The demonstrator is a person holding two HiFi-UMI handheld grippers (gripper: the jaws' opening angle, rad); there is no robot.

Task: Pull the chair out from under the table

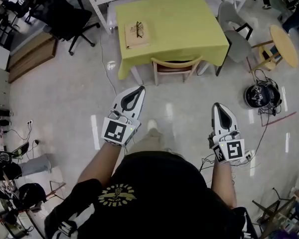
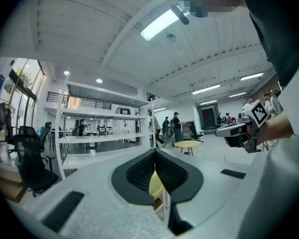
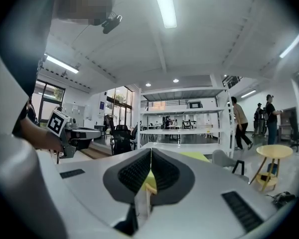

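Note:
The wooden chair point(image 1: 176, 65) is tucked under the table with the yellow cloth point(image 1: 189, 24); only its curved backrest and legs show. My left gripper point(image 1: 139, 89) and right gripper point(image 1: 217, 105) are held level a short way in front of it, apart from it, both shut with nothing between the jaws. In the left gripper view the shut left gripper point(image 2: 155, 152) points at a sliver of yellow cloth point(image 2: 156, 184) and pale chair wood. The right gripper view shows its shut gripper point(image 3: 150, 151) aimed at the same yellow cloth point(image 3: 150, 182).
A tan book with glasses point(image 1: 136, 34) lies on the table. A grey chair point(image 1: 235, 36) and a round wooden stool point(image 1: 282, 45) stand to the right, a black office chair point(image 1: 65, 15) to the left. A black helmet and cables point(image 1: 261, 95) lie on the floor. White shelving point(image 2: 102, 138) stands behind.

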